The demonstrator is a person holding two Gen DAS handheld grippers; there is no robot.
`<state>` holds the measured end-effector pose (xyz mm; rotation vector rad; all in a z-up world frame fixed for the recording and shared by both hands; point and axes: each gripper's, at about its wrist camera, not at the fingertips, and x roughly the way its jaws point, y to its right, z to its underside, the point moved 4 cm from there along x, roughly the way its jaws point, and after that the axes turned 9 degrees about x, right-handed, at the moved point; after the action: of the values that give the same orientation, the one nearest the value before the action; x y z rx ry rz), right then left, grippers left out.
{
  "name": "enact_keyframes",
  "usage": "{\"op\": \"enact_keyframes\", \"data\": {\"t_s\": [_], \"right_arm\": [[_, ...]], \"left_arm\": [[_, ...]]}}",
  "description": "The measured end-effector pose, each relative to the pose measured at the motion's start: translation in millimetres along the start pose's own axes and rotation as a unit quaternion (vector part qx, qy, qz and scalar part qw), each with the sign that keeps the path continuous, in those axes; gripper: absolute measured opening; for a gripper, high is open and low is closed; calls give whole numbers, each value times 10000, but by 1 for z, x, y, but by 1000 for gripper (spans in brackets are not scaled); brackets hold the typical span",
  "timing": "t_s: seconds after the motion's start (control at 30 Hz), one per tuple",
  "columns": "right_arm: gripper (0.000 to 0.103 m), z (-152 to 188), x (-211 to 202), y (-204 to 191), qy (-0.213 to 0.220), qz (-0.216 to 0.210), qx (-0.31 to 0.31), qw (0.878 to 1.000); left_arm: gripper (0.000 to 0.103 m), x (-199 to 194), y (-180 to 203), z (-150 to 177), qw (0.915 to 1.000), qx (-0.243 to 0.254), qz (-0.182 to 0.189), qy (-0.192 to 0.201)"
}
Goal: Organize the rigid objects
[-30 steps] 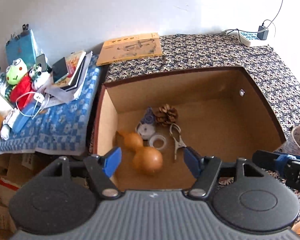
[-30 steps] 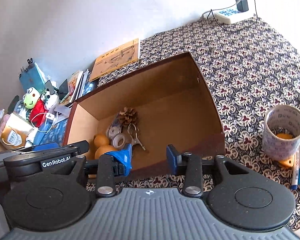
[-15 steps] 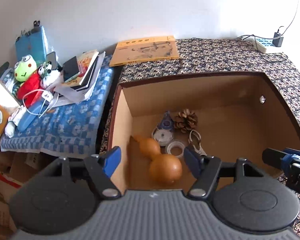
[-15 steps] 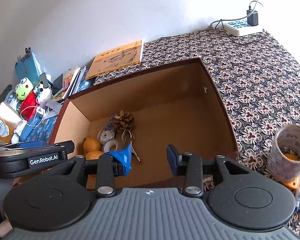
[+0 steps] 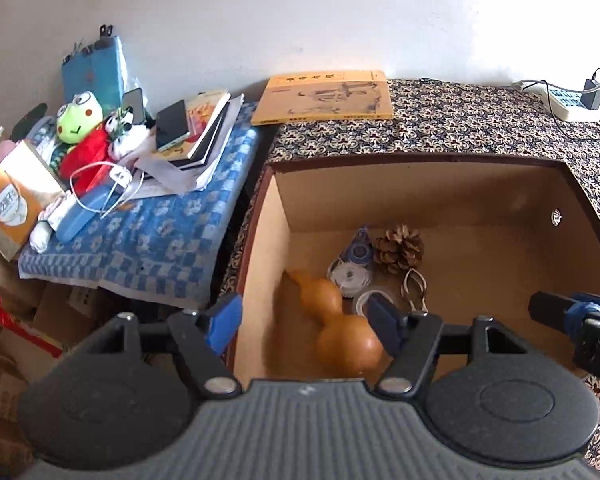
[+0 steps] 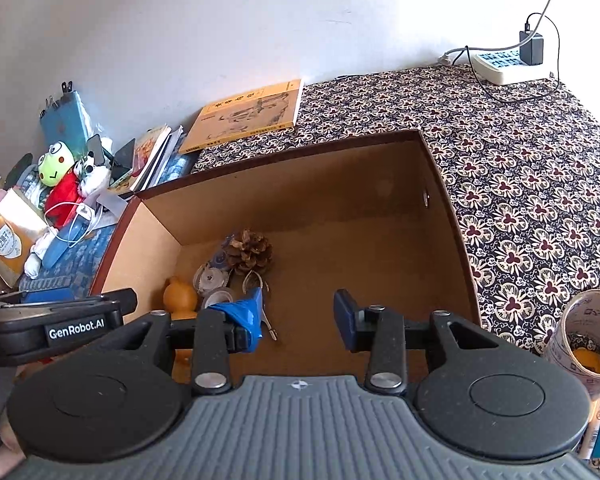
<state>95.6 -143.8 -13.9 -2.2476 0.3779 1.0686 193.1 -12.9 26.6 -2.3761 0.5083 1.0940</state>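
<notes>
Above the open cardboard box (image 5: 420,184), left gripper (image 5: 306,326) has its jaws spread wide, nothing between the blue pads, touching nothing. Gourd (image 5: 340,328) lies on the box floor under the gap, nearer the right pad; its big bulb sits toward the camera, small bulb and stem point away. Just beyond the right pad: tape roll (image 5: 370,300), white correction-tape dispenser (image 5: 350,276), nail clippers (image 5: 414,288), then a pine cone (image 5: 400,246) further ahead. All are clustered in the left half of the box and lie close together.

Right gripper (image 6: 300,318) is also open, with a moderate gap, holding nothing, hovering over the near edge of the same box. Its left pad carries crumpled blue tape and visually overlaps the tape roll and clippers below; no contact visible. Bare box floor lies straight ahead between the pads. Off to the right of the right pad, outside the box on the patterned tablecloth (image 6: 520,168), stands a paper cup (image 6: 584,336) with something orange inside.
</notes>
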Motion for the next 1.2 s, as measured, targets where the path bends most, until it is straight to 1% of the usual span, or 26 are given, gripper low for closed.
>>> {"op": "enact_keyframes", "data": {"t_s": [0.1, 0.3, 0.77, 0.97, 1.2], "right_arm": [[23, 1, -1, 1, 16, -24, -30, 10000], [23, 5, -12, 3, 147, -38, -31, 9999], [23, 19, -32, 11, 495, 85, 110, 9987], [23, 23, -32, 11, 546, 127, 191, 9982], [23, 18, -28, 5, 608, 104, 129, 9980]], "left_arm": [[70, -1, 2, 2, 10000, 36, -69, -13], [70, -5, 6, 5, 9999, 79, -95, -32], [70, -11, 24, 15, 9993, 346, 131, 21], [70, -9, 25, 17, 9989, 422, 216, 14], [70, -2, 21, 16, 9987, 437, 266, 3]]}}
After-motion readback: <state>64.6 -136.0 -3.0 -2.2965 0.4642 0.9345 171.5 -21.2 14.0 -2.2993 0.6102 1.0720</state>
